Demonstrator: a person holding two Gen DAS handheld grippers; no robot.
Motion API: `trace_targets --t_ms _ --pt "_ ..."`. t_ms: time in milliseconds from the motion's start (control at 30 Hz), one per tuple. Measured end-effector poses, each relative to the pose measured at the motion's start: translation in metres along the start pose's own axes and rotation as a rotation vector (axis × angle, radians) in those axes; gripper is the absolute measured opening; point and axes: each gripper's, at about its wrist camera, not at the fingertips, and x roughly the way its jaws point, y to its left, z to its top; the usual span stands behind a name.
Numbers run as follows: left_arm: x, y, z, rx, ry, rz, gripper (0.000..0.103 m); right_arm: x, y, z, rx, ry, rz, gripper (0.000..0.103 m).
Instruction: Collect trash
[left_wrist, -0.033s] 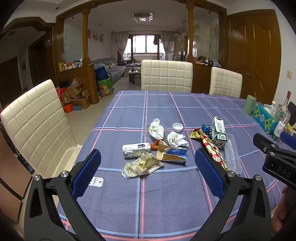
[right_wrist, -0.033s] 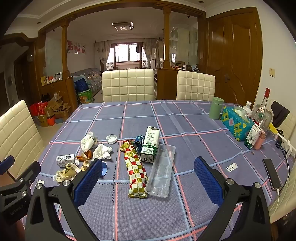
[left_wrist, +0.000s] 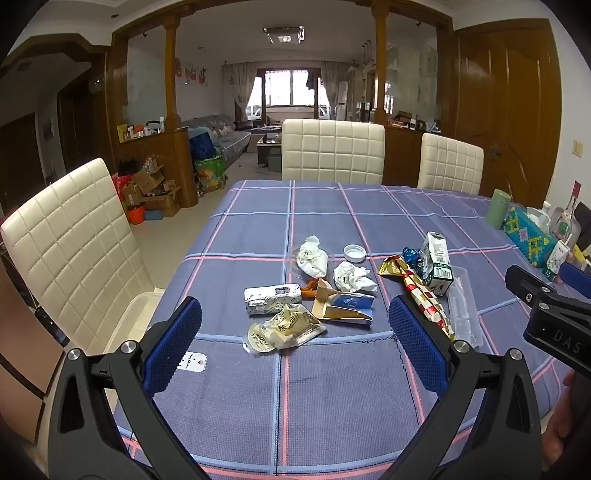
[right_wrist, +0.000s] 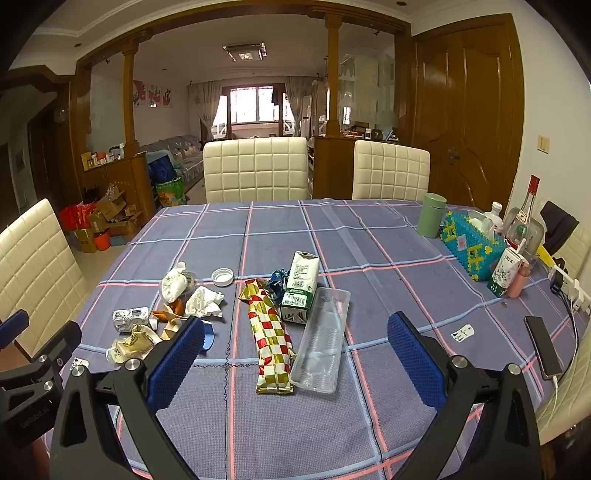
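You have not picked anything up yet: your left gripper (left_wrist: 295, 339) and right gripper (right_wrist: 295, 354) both hang spread wide and empty. The trash (left_wrist: 284, 328) lies scattered mid-table (left_wrist: 332, 406). Judging by this, reach forward and close on the nearest wrapper.

The letters "DAS" stand in white on the black body of the right tongs (left_wrist: 550, 295).

Green canister (right_wrist: 431, 215) beside beaded tissue box (right_wrist: 472, 245), phone (right_wrist: 543, 346) charging near the tablecloth (right_wrist: 388, 258) edge
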Motion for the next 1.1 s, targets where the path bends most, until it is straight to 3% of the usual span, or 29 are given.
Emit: trace_targets --t_ms 1100 --pt "0.0033 -0.0022 -0.0029 -0.006 0.02 -0.006 0.1 -0.0001 0.0018 -0.0018 0.001 0.008 0.0 0.097"
